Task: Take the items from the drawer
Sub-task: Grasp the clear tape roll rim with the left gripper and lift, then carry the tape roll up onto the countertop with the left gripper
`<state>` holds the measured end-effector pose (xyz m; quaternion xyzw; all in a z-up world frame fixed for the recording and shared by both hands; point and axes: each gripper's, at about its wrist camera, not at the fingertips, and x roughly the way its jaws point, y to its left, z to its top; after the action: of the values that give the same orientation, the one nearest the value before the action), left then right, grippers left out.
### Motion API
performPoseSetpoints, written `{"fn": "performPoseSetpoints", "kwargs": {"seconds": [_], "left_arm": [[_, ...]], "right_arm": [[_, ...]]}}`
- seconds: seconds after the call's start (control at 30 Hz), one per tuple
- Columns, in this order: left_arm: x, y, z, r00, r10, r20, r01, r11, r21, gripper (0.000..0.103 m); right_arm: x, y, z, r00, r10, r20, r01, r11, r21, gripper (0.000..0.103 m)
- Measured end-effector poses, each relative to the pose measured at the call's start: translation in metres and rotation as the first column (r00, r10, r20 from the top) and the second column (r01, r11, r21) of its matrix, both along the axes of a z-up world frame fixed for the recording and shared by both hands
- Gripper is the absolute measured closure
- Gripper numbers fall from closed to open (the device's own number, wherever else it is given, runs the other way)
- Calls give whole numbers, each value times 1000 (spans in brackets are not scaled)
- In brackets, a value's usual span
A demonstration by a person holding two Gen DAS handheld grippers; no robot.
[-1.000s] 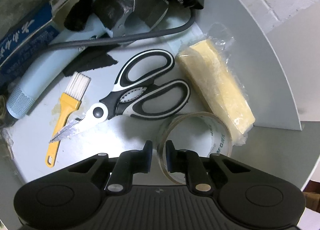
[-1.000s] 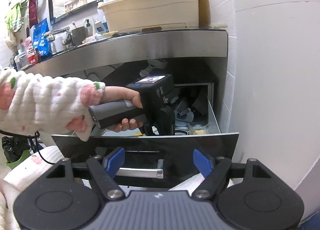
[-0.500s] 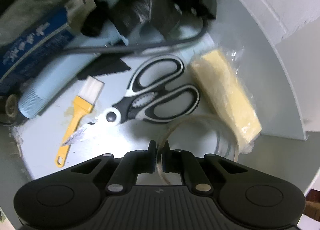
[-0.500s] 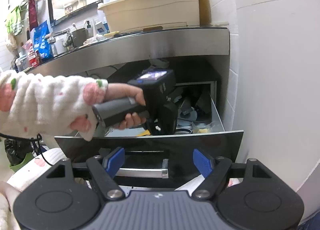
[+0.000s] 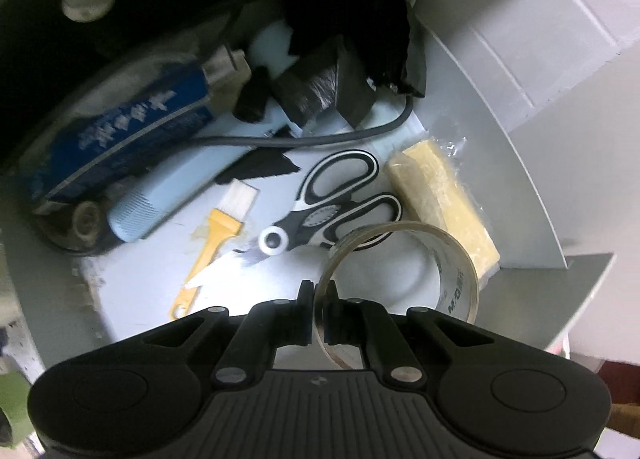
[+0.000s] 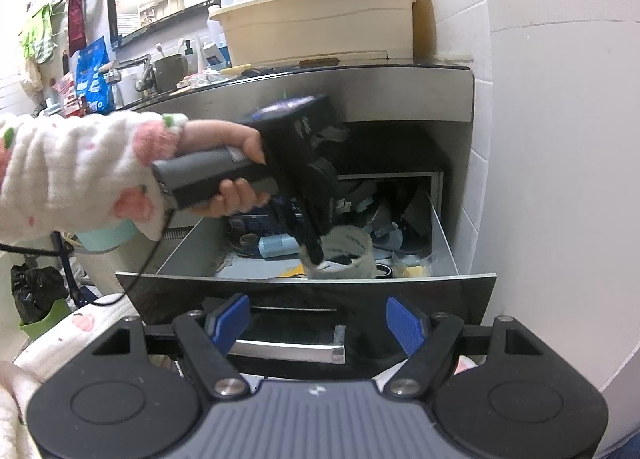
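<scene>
My left gripper (image 5: 318,295) is shut on the rim of a clear tape roll (image 5: 452,259) and holds it lifted above the floor of the open drawer (image 5: 132,295). In the right wrist view the left gripper (image 6: 314,255) hangs over the drawer (image 6: 304,291) with the tape roll (image 6: 352,251) in its tips. Below lie black-and-white scissors (image 5: 320,215), a yellow brush (image 5: 216,239) and a wrapped yellow block (image 5: 444,207). My right gripper (image 6: 318,325) is open and empty in front of the drawer's dark front panel.
The drawer's back holds a blue box (image 5: 116,139), a light blue tube (image 5: 160,199), a grey cable (image 5: 320,135) and black items (image 5: 352,71). A white wall (image 6: 560,139) stands right of the drawer. A cream tub (image 6: 320,27) sits on the counter above.
My left gripper closed on the tape roll's rim and lifted it up off the drawer floor. The right gripper stayed open and nearly still.
</scene>
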<state>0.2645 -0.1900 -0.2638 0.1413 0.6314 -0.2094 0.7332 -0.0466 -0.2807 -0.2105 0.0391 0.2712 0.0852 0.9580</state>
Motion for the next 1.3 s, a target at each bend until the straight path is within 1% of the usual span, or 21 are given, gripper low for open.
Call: {"fn": "performPoseSetpoints", "kwargs": {"seconds": [0.13, 0.3, 0.43, 0.53, 0.63, 0.8, 0.93, 1.07, 1.2, 1.3], "left_arm": [[-10, 17, 27, 1000, -25, 1, 25, 1000, -18, 99], [-31, 27, 73, 994, -90, 53, 93, 995, -42, 99], [-45, 34, 112, 991, -108, 79, 113, 991, -66, 99], [-54, 37, 142, 985, -121, 122, 131, 989, -73, 99], [-57, 39, 173, 981, -120, 150, 135, 987, -90, 99], [-50, 39, 224, 976, -85, 203, 112, 986, -126, 99], [-29, 31, 251, 971, -34, 238, 70, 987, -145, 99], [10, 19, 260, 964, 42, 263, -10, 993, -120, 99], [62, 13, 259, 963, 162, 217, -137, 983, -125, 99], [92, 8, 255, 955, 230, 185, -214, 971, -102, 99]], "right_arm": [[-1, 0, 2, 1000, 4, 6, -4, 1000, -3, 27], [-3, 0, 1, 1000, 13, 4, -13, 1000, 1, 27], [-4, 3, 4, 999, 26, 19, -26, 1000, -6, 27], [-6, 6, 5, 999, 39, 25, -39, 999, -2, 27], [-8, 9, 4, 998, 50, 23, -50, 999, -3, 27], [-11, 13, 4, 998, 62, 31, -61, 998, -4, 27], [-13, 17, 5, 997, 70, 38, -70, 998, -2, 27], [-13, 19, 4, 996, 79, 41, -79, 997, 2, 27], [-14, 19, 3, 996, 76, 44, -76, 997, -3, 27], [-14, 16, 1, 997, 65, 41, -65, 998, 13, 27]]}}
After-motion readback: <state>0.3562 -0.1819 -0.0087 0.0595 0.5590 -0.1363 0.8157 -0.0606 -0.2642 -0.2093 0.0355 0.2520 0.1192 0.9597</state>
